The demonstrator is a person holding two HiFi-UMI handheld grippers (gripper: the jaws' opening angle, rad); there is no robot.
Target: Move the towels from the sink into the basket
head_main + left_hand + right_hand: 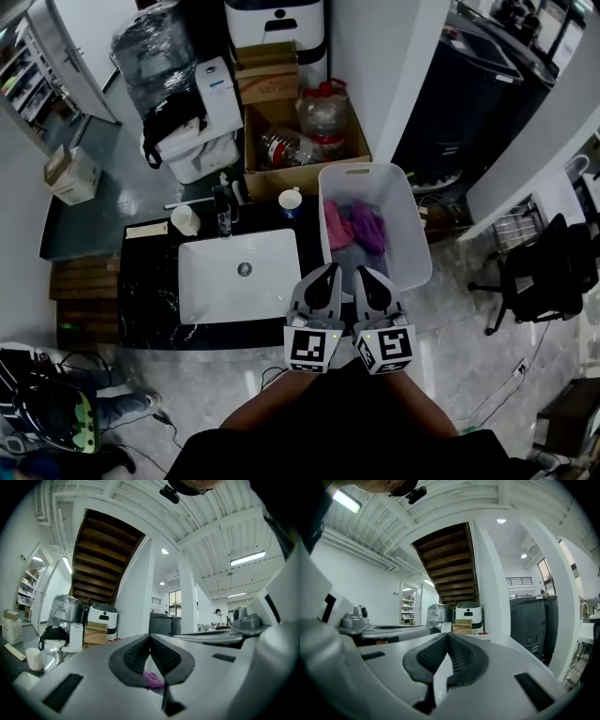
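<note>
Two towels [337, 225], a pink one and a purple one, lie bunched in the white basket [413, 234], which stands just beside the 3 o'clock end of the worktop [150, 291], probably so that a load from the sink [211, 281] needs only a short carry. The basin shows bare white, so the task looks finished. The left tongs [328, 268] and right tongs [362, 271] are pinched shut on nothing, side by side at the basket's 6 o'clock rim, likely idle with nothing left to grasp.
</note>
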